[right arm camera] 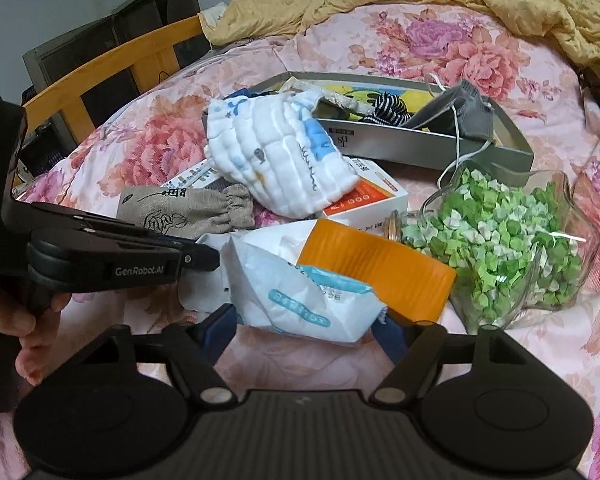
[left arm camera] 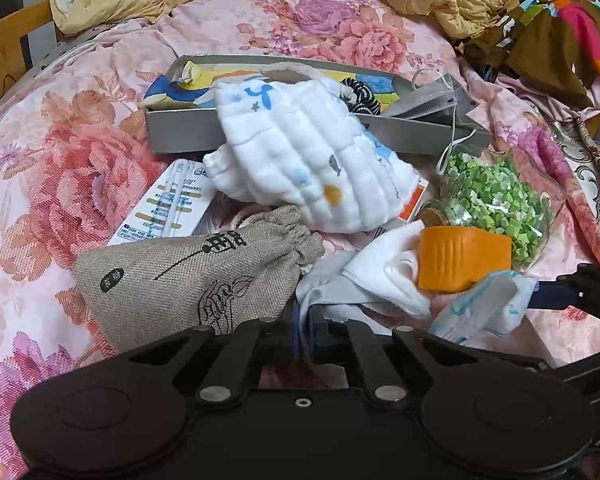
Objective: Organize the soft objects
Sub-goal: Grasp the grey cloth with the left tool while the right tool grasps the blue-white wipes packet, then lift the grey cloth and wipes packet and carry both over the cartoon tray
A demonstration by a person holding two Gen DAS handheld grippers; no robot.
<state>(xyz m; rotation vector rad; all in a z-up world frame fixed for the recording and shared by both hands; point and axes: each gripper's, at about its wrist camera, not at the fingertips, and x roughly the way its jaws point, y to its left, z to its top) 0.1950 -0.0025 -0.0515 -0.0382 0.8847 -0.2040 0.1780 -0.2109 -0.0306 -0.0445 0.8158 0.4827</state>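
Your right gripper (right arm camera: pixel 304 330), fingers spread wide, straddles the mask packet (right arm camera: pixel 300 296); your left gripper (left arm camera: pixel 304 320) pinches white cloth (left arm camera: pixel 340 292). 2 items sit in the grey box (left arm camera: pixel 180 128); the quilted bib (left arm camera: pixel 300 152) and linen pouch (left arm camera: pixel 172 280) wait outside.

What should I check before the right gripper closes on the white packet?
1. Right gripper jaws open, white packet between them: ok.
2. Orange roll free of the packet: not ok, it lies against it.
3. Left gripper jaws closed at the white cloth; cloth pinched: cannot tell.
4. Grey box front wall free: not ok, the quilted cloth hangs over it.
5. Glass bowl apart from the packet: ok.
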